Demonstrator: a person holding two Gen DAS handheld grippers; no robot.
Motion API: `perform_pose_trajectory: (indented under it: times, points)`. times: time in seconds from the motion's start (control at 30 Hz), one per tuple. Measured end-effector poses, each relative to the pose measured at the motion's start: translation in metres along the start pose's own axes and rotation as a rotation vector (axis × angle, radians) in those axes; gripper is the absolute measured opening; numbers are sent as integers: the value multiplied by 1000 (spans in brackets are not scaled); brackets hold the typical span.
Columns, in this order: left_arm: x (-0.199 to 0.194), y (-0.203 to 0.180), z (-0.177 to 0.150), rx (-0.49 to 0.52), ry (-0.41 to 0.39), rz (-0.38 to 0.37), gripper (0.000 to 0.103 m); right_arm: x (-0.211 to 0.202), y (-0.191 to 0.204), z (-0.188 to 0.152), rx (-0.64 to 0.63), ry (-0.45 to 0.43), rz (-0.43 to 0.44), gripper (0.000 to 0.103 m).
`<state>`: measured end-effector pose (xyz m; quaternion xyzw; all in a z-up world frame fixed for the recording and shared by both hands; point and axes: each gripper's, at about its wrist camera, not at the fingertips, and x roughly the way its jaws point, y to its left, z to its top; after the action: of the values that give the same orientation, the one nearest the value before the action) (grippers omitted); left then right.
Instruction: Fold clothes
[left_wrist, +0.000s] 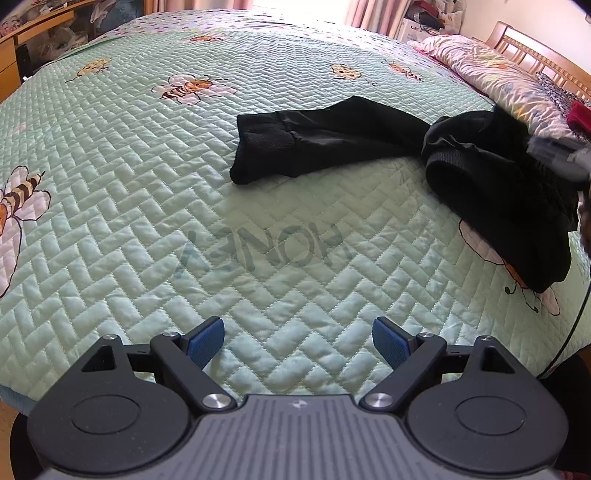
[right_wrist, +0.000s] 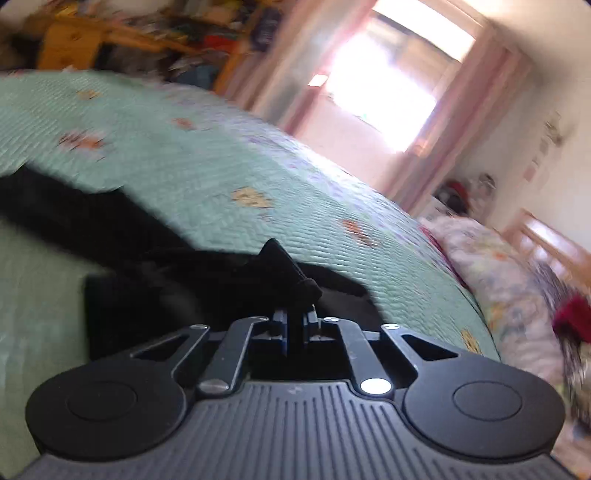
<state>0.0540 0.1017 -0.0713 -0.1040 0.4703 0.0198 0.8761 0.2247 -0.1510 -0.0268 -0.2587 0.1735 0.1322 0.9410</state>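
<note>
The right gripper (right_wrist: 295, 326) pinches the black top (left_wrist: 491, 192) tight to lift it off the bed (left_wrist: 184, 221), probably for folding, while the left gripper (left_wrist: 298, 341) waits wide open, holding nothing, just above the bed.

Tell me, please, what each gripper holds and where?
Left gripper holds nothing. Right gripper pinches a bunched edge of the black garment.

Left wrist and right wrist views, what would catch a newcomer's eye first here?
First the black knit garment, crumpled and stretched across the mint-green quilted bedspread with bee prints, its bulk heaped toward the right of the left wrist view. Next the right tongs, shut on a pinched fold of that black cloth, while the left tongs hover open over bare quilt. Behind, a bright window with pink curtains glares.
</note>
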Motion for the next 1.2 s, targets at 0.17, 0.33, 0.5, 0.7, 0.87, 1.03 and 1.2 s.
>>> perform_pose_trajectory:
  times: [0.17,0.33,0.5,0.7,0.87,1.03,1.2]
  points:
    - [6,-1,0,2,6,-9,94,0,-89,-20,362,56,-323,12]
    - [10,-7,1,18,-1,-13,95,-29,-114,-55,413,121,-341,20]
    - [10,-13,5,13,3,-45,95,-43,-77,-74,464,163,-152,80]
    - [11,-30,7,59,6,-70,95,-59,-33,-96,521,215,76,79]
    - [12,-52,16,135,-59,-50,93,-43,-32,-101,709,211,276,19]
    - [16,-92,36,375,-273,52,90,-56,-54,-125,1024,174,397,15]
    - [54,-130,58,555,-348,112,84,-78,-72,-149,1221,133,477,13]
